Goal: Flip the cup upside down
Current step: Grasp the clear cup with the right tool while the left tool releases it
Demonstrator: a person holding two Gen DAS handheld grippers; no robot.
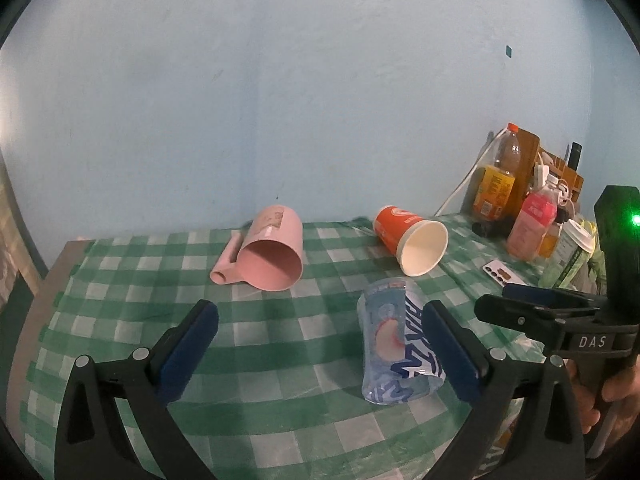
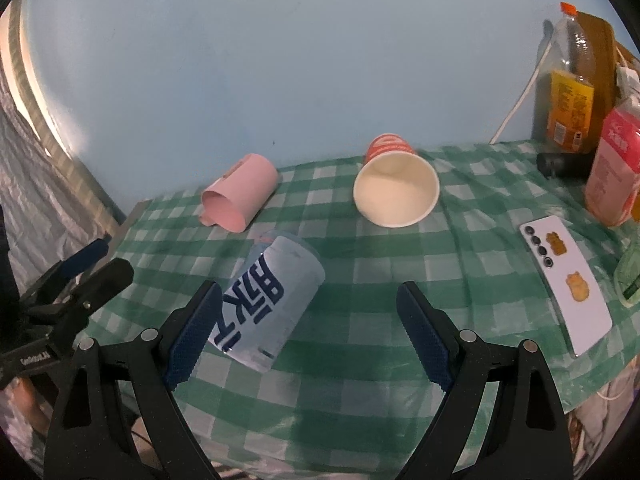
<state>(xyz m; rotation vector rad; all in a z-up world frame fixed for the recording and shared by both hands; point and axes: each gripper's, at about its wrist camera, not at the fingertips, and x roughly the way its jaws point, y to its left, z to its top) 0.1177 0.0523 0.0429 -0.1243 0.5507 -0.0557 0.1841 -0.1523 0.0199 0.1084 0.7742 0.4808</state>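
Three cups lie on their sides on the green checked tablecloth (image 1: 280,360). A pink mug (image 1: 269,253) lies at the back left, its mouth towards me; it also shows in the right wrist view (image 2: 240,194). An orange paper cup (image 1: 410,242) lies at the back middle, also in the right wrist view (image 2: 396,184). A clear plastic cup with blue print (image 1: 394,344) lies nearest, by my left gripper's right finger; the right wrist view (image 2: 272,300) shows it by my right gripper's left finger. My left gripper (image 1: 320,348) is open and empty. My right gripper (image 2: 310,332) is open and empty.
Bottles (image 1: 496,176) and a pink carton (image 2: 614,168) crowd the back right corner with a white cable. A white phone (image 2: 566,284) lies face down on the right. The table's left edge (image 1: 52,280) drops off. A blue wall stands behind.
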